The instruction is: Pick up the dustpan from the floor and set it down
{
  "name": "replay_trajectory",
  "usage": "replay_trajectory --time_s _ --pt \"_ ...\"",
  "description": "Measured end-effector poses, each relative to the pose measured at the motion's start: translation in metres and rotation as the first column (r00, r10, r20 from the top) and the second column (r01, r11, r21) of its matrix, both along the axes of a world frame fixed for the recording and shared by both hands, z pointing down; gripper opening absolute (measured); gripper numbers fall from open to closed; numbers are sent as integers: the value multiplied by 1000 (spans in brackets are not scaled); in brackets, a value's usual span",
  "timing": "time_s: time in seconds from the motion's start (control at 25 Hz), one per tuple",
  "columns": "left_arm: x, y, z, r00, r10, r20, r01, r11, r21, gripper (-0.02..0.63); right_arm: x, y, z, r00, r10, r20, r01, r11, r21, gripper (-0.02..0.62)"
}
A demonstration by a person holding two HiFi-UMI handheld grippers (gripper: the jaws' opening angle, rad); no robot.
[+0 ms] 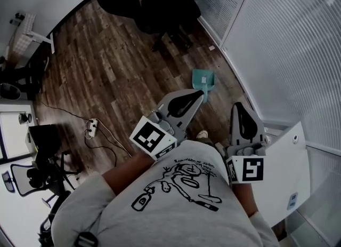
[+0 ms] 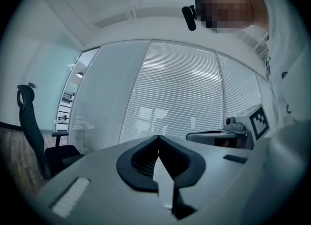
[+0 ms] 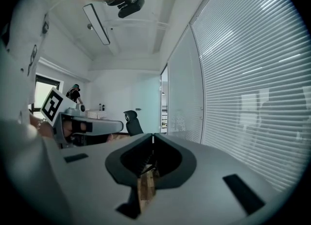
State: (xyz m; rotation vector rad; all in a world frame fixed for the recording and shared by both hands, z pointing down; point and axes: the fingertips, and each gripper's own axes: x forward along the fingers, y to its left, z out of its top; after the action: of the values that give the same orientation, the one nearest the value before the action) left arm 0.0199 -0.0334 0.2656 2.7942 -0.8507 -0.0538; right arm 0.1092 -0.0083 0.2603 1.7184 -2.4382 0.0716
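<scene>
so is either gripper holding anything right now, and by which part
Nothing is held. The left gripper and the right gripper both have their jaws together and empty; the teal dustpan lies on the floor.

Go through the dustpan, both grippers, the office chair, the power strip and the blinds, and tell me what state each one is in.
dustpan: lying on the wood floor by the glass wall, not held
left gripper: shut, empty
right gripper: shut, empty
office chair: upright, unoccupied
power strip: on the floor, cable attached
blinds: lowered
</scene>
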Motion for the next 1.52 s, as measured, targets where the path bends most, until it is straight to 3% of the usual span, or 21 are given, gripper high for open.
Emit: replay_trajectory --time_s 0.48,0.68,1.24,1.52 --pt "38 9 7 1000 1 6 0 1000 -25 2 40 12 7 1000 8 4 -7 999 -37 9" --pt "39 8 14 1000 -3 17 3 1000 -29 2 41 12 18 1000 11 16 -10 996 -83 9" --pt "20 -9 25 999 -38 29 40 998 -47 2 35 -13 52 1000 -20 7 21 994 -104 11" --pt "12 -17 22 998 -62 19 63 997 -55 2 26 -24 96 997 -77 11 77 975 -210 12"
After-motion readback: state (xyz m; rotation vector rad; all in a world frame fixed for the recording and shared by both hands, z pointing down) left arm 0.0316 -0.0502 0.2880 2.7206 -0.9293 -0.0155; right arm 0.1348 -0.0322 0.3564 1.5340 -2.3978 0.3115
